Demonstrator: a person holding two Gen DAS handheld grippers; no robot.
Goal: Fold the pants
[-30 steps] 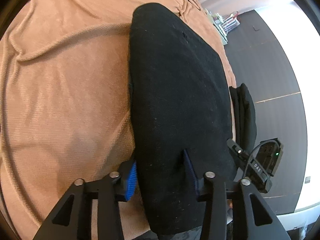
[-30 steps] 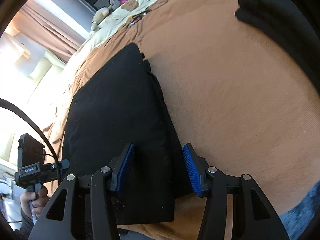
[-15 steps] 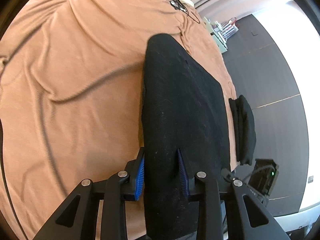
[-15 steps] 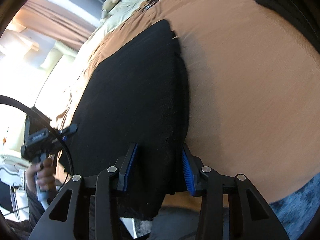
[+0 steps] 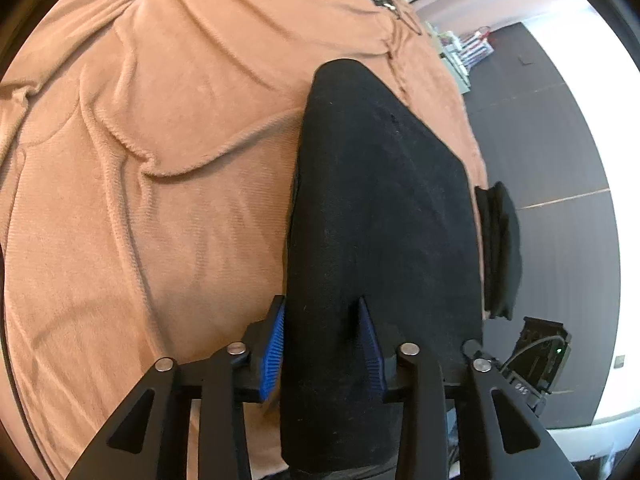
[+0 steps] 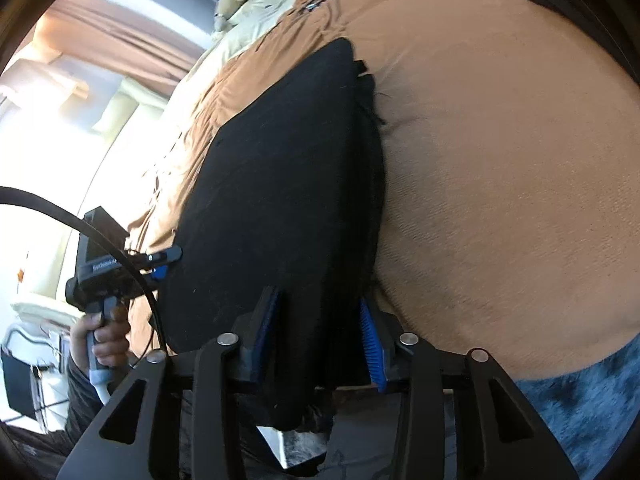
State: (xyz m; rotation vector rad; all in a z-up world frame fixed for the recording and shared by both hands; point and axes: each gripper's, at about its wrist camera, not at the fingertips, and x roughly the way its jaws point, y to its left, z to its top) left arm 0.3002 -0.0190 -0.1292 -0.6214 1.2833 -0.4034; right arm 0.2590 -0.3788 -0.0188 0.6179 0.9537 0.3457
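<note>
- The pants (image 5: 380, 208) lie as a long black folded strip on the bed's brown blanket (image 5: 160, 200), running along the bed's edge above the dark floor, so both near corners are within reach from the foot of the strip.
- The left hand-held gripper (image 5: 322, 344) has the near end of the pants between its blue pads (image 5: 274, 348); its jaws have just been opening and the cloth fills the gap, so it reads as a grip loosening on that corner.
- The right hand-held gripper (image 6: 320, 332) holds the other near corner, at the layered edge facing the open blanket; its jaws have just opened a little, with thick cloth between the pads and pressed by both.
- Both grippers sit side by side on the same short end. I judge that this keeps the end straight and taut, so it can be carried over the far end in one even fold.
- The near end hangs off the blanket's edge, below the jaws, which leaves room for the lower fingers under the cloth.
- A second dark bundle (image 5: 500, 248) hangs over the bed's edge just beside the strip, clear of the fold path.
- Risk, as I judge it: half-loosened jaws may drop a layer.
</note>
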